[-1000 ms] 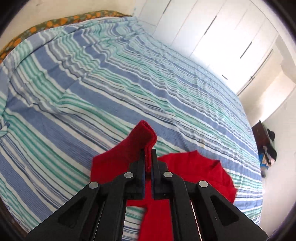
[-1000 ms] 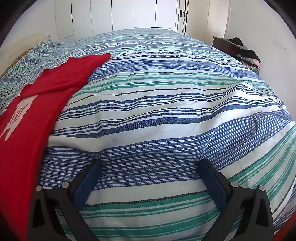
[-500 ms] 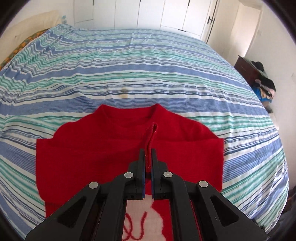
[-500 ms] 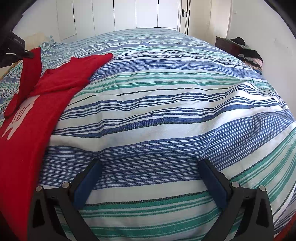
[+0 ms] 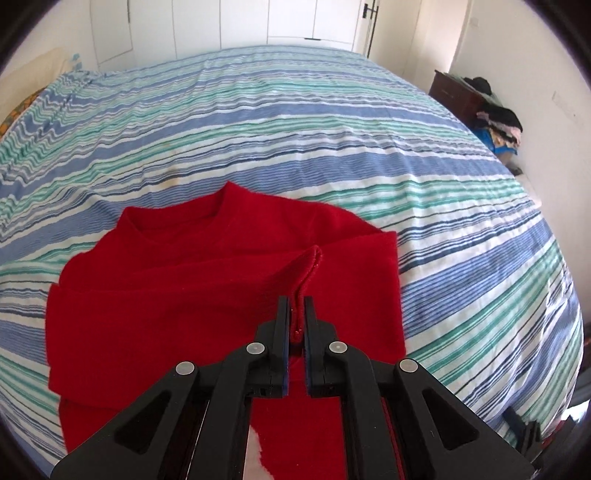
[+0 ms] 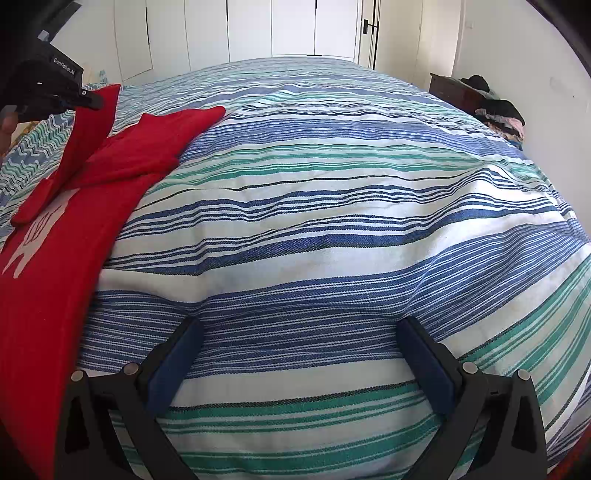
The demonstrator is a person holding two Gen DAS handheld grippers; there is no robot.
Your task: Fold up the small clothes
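The left gripper [image 5: 295, 317], jaws pinched on the red sweater's [image 5: 177, 295] sleeve cuff [image 5: 308, 273], is folding it across the chest, so lowering and release likely follow, while the right gripper [image 6: 299, 354] waits wide open and empty above the bed [image 6: 351, 192].

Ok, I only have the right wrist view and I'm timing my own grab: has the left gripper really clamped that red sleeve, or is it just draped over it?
Observer: Clamped. The left wrist view shows the left gripper shut on the cuff edge of the sleeve of the red sweater.
Operator: Which way does the collar point?
Observer: The collar lies flat on the striped bedspread, at the sweater's far end from that gripper, toward the wardrobe doors.
Operator: Is the cuff over the body?
Observer: Yes, it is lifted above the chest, to the right of the collar in that view.
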